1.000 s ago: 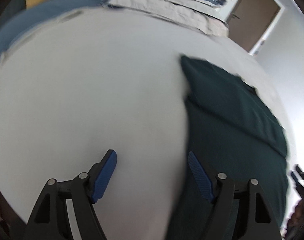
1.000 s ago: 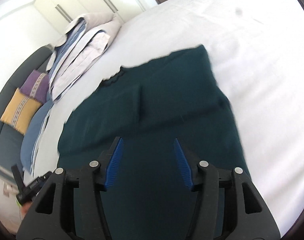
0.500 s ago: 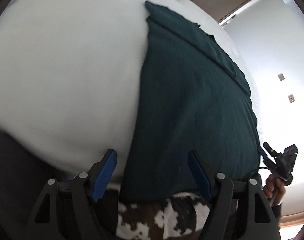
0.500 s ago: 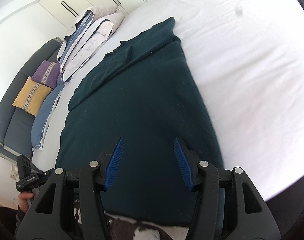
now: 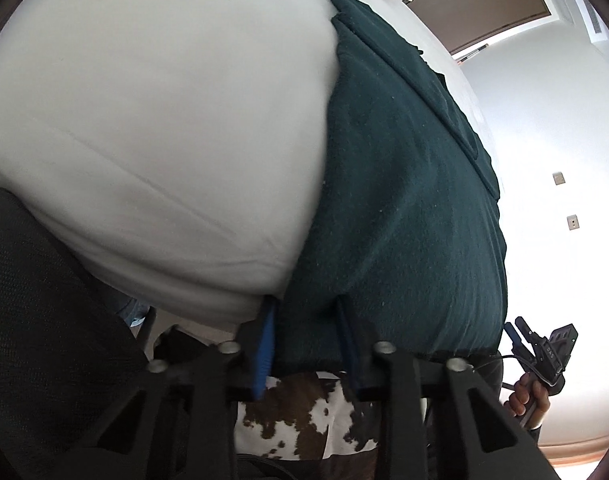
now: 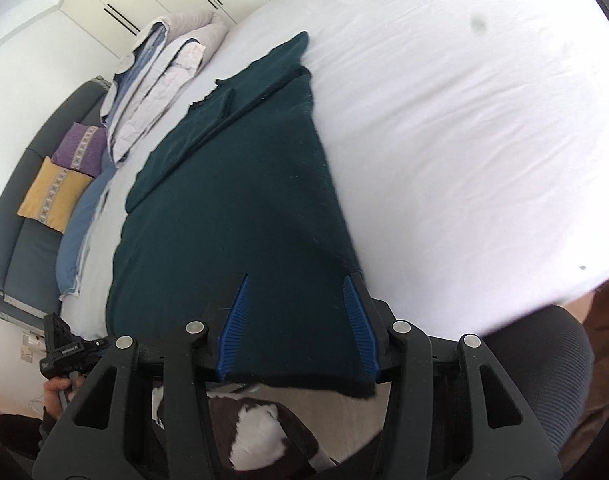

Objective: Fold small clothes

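Observation:
A dark green garment (image 5: pixel 404 200) lies flat on the white bed (image 5: pixel 164 100), its near hem hanging over the bed's front edge. My left gripper (image 5: pixel 304 320) stands at the hem's left corner with its blue fingers partly closed around the cloth edge. In the right wrist view the garment (image 6: pixel 244 200) stretches away, sleeves folded in at the far end. My right gripper (image 6: pixel 300 312) is open, its blue fingers astride the hem's right corner; the cloth lies between them.
Folded bedding (image 6: pixel 164 72) and purple and yellow cushions (image 6: pixel 60 176) lie at the bed's far left. A cowhide rug (image 5: pixel 304 412) lies below the bed edge. A dark chair (image 6: pixel 544 360) stands at the right, and a brown door (image 5: pixel 484 0) is beyond.
Both grippers have pulled back from over the bed to the garment's near hem at the bed edge. The left fingers have narrowed around the hem corner.

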`<action>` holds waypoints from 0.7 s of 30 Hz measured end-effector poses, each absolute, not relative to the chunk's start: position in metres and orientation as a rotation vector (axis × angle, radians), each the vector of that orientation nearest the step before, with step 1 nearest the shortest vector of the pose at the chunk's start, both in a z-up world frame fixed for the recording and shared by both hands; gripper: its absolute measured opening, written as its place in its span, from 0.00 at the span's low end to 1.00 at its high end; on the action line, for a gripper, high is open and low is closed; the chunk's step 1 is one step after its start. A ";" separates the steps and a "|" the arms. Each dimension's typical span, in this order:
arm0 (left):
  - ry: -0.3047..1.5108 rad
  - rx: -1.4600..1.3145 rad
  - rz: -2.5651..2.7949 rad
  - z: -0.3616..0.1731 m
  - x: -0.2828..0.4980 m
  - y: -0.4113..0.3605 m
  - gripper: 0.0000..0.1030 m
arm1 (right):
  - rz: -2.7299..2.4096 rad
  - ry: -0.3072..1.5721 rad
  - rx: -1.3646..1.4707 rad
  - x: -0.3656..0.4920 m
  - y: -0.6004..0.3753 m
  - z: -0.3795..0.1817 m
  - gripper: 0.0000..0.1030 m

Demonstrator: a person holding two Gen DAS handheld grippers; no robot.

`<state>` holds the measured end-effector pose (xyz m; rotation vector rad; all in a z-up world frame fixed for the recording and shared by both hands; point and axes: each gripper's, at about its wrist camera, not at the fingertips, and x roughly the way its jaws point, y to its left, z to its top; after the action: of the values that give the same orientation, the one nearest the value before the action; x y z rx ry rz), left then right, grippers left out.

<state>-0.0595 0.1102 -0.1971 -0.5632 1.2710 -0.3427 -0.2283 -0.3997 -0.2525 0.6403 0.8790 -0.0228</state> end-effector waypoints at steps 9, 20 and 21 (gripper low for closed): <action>1.216 -0.526 -0.359 -0.179 -0.073 0.114 0.07 | -0.077 0.998 0.642 -0.248 -0.414 -0.266 0.44; 1.184 -0.543 -0.367 -0.171 -0.079 0.124 0.07 | -0.010 1.050 0.725 -0.241 -0.409 -0.292 0.13; 1.182 -0.549 -0.368 -0.170 -0.079 0.124 0.06 | -0.007 1.045 0.731 -0.243 -0.410 -0.292 0.09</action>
<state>-0.0789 0.1245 -0.1703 -0.5491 1.1821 -0.3682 -0.2426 -0.4099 -0.2920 0.7314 1.0451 -0.0066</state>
